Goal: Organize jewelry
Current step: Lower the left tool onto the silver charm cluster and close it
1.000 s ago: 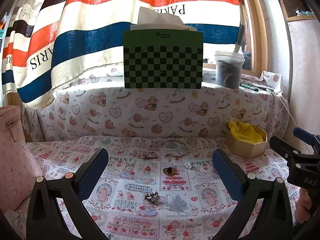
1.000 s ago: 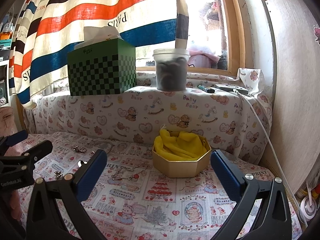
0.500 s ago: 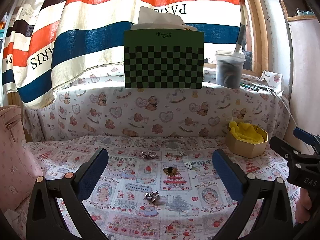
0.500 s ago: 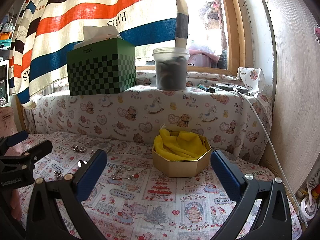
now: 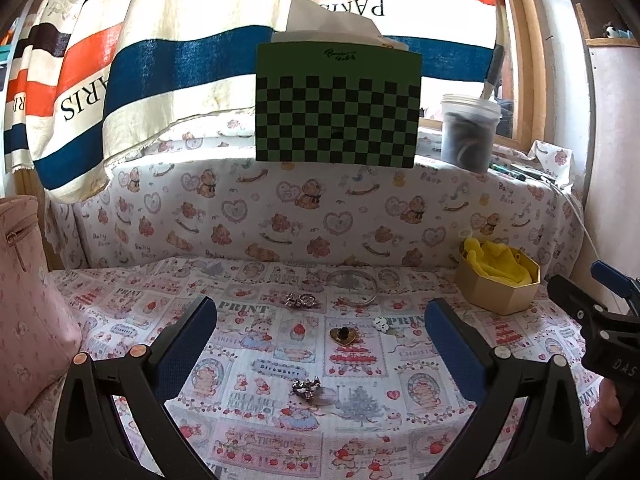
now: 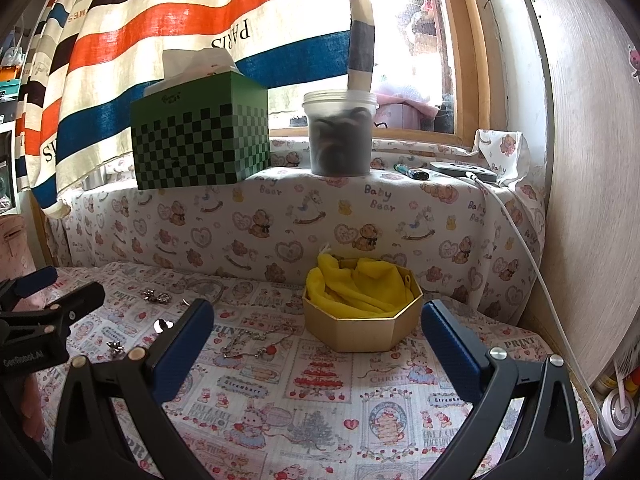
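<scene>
Much of what you are working with is small and hard to read. In the right wrist view, your left gripper (image 6: 48,300) enters at the left edge, only part of it in frame, and it covers some of the printed cloth (image 6: 320,412). The chain (image 6: 256,344) lying just left of the gold box (image 6: 360,328) nearly vanishes into the busy cartoon pattern. What fills the lidded plastic tub (image 6: 340,136) on the ledge is only a dark blur.

From the left wrist view, your left gripper (image 5: 320,340) hangs over the cloth with its blue-padded fingers (image 5: 188,344) spread wide and nothing between them. Your right gripper (image 6: 316,344) is likewise spread wide and empty, the octagonal gold box sitting beyond the gap.

The jewelry lies loose on the cloth: a thin round bangle (image 5: 352,286) farthest back, a knotted silver piece (image 5: 301,301) just left of it, a gold heart with a dark centre (image 5: 344,335), a small white flower-shaped piece (image 5: 381,323) beside it, and a lumpy silver cluster (image 5: 306,386) nearest you. The gold box (image 5: 496,290) stands to the right, well apart from them, stuffed with crumpled yellow fabric (image 5: 500,264). A green checkered tissue box (image 5: 338,108) sits on the ledge.
</scene>
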Motion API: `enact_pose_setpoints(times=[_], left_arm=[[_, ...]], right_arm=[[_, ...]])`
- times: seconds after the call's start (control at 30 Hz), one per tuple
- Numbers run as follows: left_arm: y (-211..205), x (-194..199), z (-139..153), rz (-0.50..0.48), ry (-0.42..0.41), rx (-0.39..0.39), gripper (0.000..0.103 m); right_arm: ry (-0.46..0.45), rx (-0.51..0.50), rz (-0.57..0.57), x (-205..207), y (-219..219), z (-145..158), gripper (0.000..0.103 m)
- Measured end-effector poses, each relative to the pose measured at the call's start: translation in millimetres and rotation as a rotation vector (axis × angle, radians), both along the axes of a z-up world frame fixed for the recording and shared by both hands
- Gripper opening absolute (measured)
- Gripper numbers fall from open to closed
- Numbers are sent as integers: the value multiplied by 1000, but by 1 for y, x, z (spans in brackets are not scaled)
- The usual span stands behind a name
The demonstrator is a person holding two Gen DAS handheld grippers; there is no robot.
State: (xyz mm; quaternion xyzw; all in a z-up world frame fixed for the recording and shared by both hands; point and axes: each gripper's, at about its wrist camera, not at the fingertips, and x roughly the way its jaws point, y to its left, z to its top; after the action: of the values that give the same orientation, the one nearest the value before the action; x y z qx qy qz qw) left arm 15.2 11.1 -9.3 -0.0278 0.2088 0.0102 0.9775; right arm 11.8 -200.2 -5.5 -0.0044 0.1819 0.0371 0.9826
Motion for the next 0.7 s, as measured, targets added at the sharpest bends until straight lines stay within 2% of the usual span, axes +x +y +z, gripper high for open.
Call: enact_pose_setpoints(times=[0.13, 0.3, 0.5, 0.7], left_arm=[[3, 8, -3, 20, 45, -8, 103], [9, 26, -14, 33, 149, -35, 103], [18, 39, -28, 6, 244, -137, 103], [23, 41, -32, -35, 268, -204, 103]], right_arm=[[8, 5, -3, 1, -1, 1, 103], [18, 10, -5, 1, -2, 1, 103], [27, 13, -5, 3, -3, 1, 103], [37, 25, -13, 5, -5, 1, 103]])
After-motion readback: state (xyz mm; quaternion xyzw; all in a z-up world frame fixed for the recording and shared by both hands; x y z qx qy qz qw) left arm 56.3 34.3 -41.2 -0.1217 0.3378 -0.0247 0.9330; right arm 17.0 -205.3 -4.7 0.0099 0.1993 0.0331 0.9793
